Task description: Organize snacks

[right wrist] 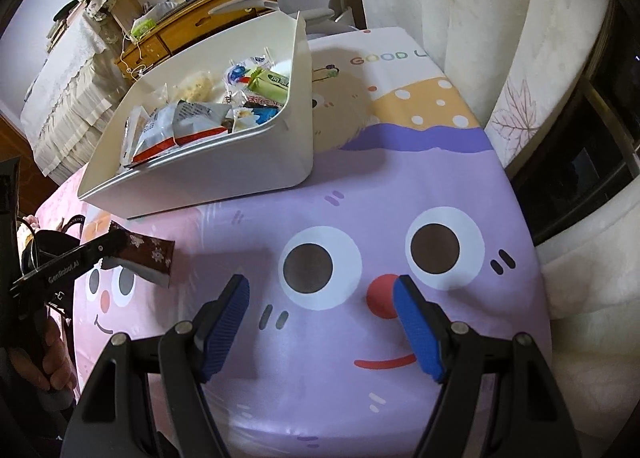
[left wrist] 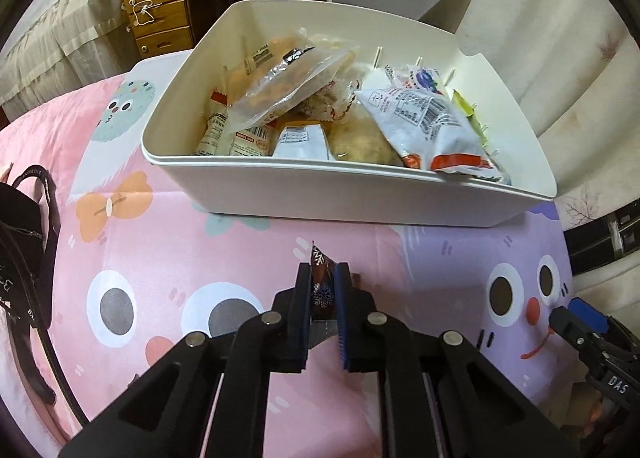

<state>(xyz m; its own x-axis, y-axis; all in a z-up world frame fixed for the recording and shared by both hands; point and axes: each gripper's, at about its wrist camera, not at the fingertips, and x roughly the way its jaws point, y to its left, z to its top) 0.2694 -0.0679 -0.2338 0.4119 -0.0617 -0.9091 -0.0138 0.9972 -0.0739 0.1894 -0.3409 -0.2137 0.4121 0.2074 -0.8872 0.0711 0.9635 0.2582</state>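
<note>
While the left gripper (left wrist: 324, 278) is held above the pink-and-purple cartoon-face cloth (left wrist: 248, 242), a small dark brown snowflake-print snack packet (left wrist: 322, 282) is pinched between its narrowly set blue-padded fingers (left wrist: 343, 298); the packet is seen clear of the cloth, just short of the bin's near wall. Right gripper (right wrist: 322, 322) is spread wide, nothing held, over the purple face w/ red nose. White rectangular plastic bin (left wrist: 352, 193) is set on the cloth beyond, filled w/ assorted wrapped snacks (left wrist: 420, 117). Black strapped bag (left wrist: 24, 258) is noted at far left. Wooden drawer desk (left wrist: 168, 1) is seen in bkgd.
</note>
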